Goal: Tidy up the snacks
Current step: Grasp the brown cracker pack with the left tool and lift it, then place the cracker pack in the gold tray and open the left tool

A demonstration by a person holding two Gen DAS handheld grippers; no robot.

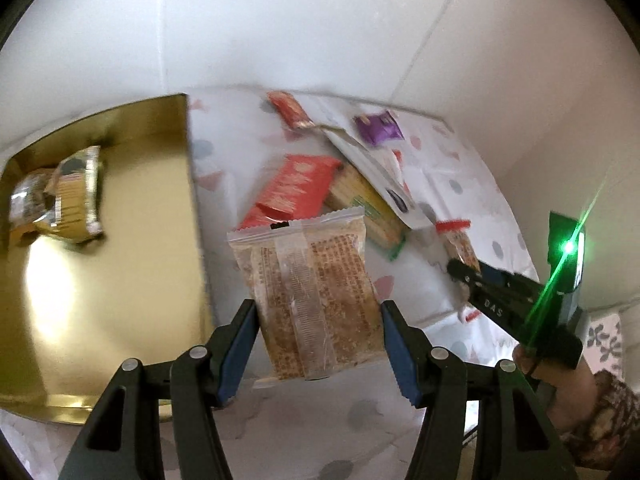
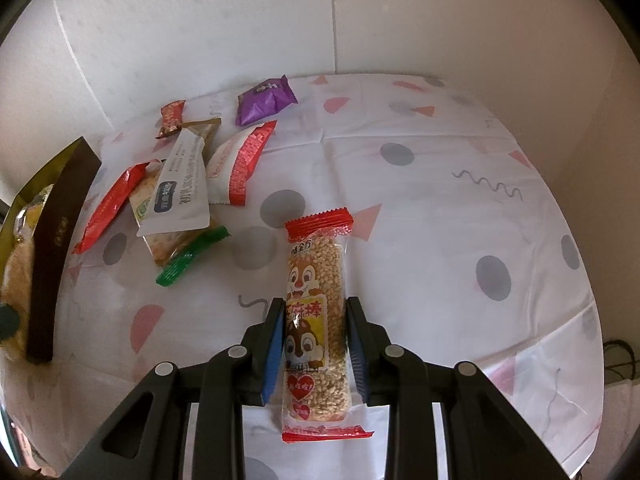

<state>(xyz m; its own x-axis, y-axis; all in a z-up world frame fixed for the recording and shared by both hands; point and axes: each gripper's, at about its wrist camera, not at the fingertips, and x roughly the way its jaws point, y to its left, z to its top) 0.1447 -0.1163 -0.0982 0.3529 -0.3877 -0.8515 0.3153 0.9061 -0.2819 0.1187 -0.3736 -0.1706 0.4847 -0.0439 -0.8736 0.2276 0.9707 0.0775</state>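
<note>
My left gripper (image 1: 318,316) is shut on a clear packet of brown sesame crisp (image 1: 310,292) and holds it above the table, just right of the gold box (image 1: 132,280). Two gold-wrapped snacks (image 1: 60,196) lie in the box. My right gripper (image 2: 316,320) is shut on a long sesame bar with a squirrel picture and red ends (image 2: 316,320); it also shows in the left wrist view (image 1: 460,268). A heap of snacks lies on the table: a red packet (image 1: 296,188), a purple packet (image 2: 266,98), a white pouch (image 2: 180,188), a green-ended packet (image 2: 188,258).
The table has a white cloth with grey dots and pink shapes (image 2: 440,200). White walls close behind it. The box's dark side wall (image 2: 56,248) stands at the left in the right wrist view.
</note>
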